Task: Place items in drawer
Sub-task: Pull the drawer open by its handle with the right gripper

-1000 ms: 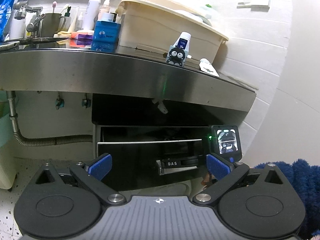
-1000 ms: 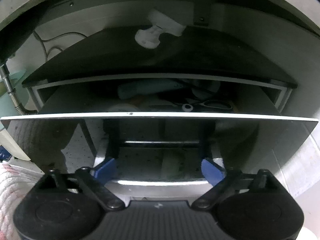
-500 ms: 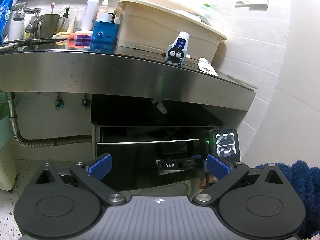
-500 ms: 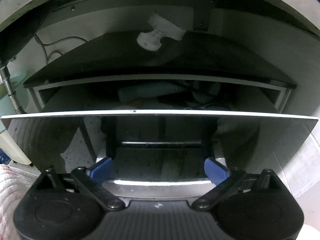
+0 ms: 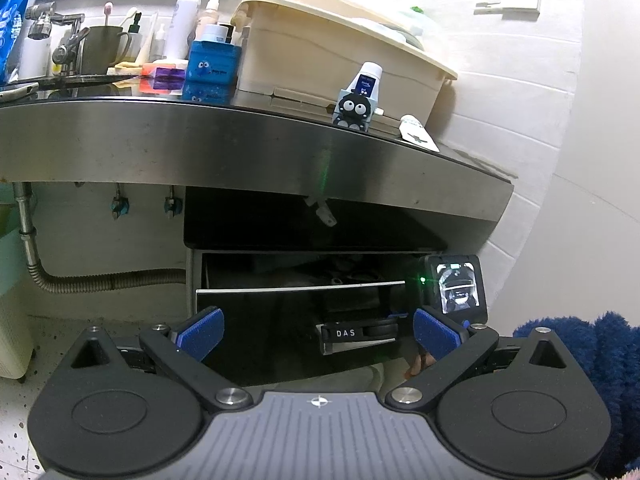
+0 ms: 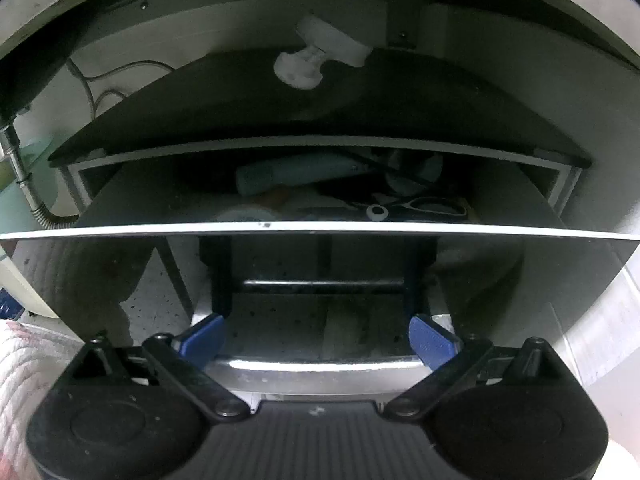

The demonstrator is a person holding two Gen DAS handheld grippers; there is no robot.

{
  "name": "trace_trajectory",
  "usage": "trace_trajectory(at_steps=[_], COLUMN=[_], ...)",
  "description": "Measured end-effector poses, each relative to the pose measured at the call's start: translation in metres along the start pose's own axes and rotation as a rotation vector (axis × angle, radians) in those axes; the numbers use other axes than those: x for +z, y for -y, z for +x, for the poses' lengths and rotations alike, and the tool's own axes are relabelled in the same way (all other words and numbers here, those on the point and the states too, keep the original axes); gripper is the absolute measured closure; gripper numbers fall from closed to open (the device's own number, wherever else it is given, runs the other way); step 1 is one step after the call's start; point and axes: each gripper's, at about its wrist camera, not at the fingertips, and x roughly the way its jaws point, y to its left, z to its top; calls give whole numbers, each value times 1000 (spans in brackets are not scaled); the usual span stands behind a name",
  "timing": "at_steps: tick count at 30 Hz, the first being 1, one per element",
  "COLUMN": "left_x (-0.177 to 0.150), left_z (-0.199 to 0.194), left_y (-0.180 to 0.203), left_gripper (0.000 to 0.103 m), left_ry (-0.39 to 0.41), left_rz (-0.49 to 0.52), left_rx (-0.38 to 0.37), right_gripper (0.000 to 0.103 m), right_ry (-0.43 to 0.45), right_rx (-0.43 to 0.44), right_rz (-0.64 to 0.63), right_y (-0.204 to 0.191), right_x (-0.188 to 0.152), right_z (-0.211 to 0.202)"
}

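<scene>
We see a black drawer (image 6: 320, 276) pulled partly out under the steel surface (image 5: 256, 140), its long front running nine to three o'clock, its opening facing twelve. Scissors (image 6: 428, 206) lie inside. Both right tongs (image 6: 316, 338) and left tongs (image 5: 318, 330) gape wide, holding nothing.

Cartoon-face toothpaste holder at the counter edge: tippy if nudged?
Probably. The toothpaste holder stands upright, narrow, with a tube poking out on top, so likely top-heavy. It sits near the counter edge; a push could drop it. Looks light plastic.
</scene>
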Motion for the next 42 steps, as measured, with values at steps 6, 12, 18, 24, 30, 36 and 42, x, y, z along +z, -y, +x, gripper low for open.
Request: trace_trajectory(at_steps=[6, 12, 18, 24, 30, 36, 42], left_x=[0, 0, 1, 2, 2, 1, 1], left_z=[0, -4, -7, -6, -6, -5, -4], left_y=[-3, -3, -5, -5, -8, -10, -10], left_gripper=[1, 1, 1, 1, 1, 1, 1], left_ry=[0, 22, 36, 35, 34, 29, 25], left_rz=[-13, -13, -24, -30, -42, -51, -51], left_rx=[1, 7, 11, 10, 11, 10, 10], right_gripper=[4, 4, 4, 4, 4, 4, 3], right_ry=[-25, -48, -71, -93, -119, -150, -179], right_rx=[0, 0, 0, 0, -1, 0, 0], right_rz=[3, 4, 5, 5, 5, 6, 6], right_y=[-1, -2, -3, -3, -3, -2, -2], right_x=[-2, -1, 3, 8, 13, 18, 20], right_z=[-5, -6, -6, -4, 1, 5, 7])
